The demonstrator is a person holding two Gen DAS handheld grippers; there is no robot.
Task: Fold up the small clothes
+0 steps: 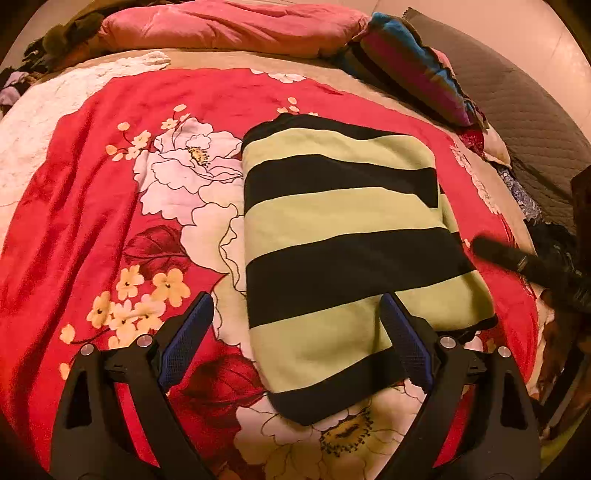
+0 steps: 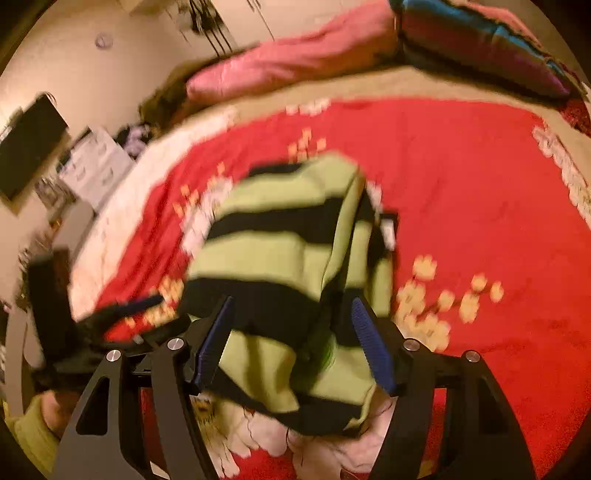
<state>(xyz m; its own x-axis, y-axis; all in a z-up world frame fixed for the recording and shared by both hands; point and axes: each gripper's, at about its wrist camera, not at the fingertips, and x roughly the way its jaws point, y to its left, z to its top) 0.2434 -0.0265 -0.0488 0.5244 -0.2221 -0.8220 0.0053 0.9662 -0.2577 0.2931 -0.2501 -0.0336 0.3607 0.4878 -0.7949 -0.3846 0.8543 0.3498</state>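
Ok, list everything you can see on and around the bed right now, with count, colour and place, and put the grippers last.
Striped garment: one, pale green and black, folded, lying mid-bed on the blanket.
Floral blanket: one, red with white and yellow flowers, spread over the bed.
Pink pillow: one, pink, at the far end of the bed.
Striped cushion: one, blue, magenta and dark bands, far right corner of the bed.
Grey quilted cover: one, grey, right of the bed.
Clothes pile: dark and lilac, far left; count unclear.
Left gripper: black, blue pads, open over the garment's near end.
Right gripper: black, blue pads, open, garment edge between the pads; view blurred.
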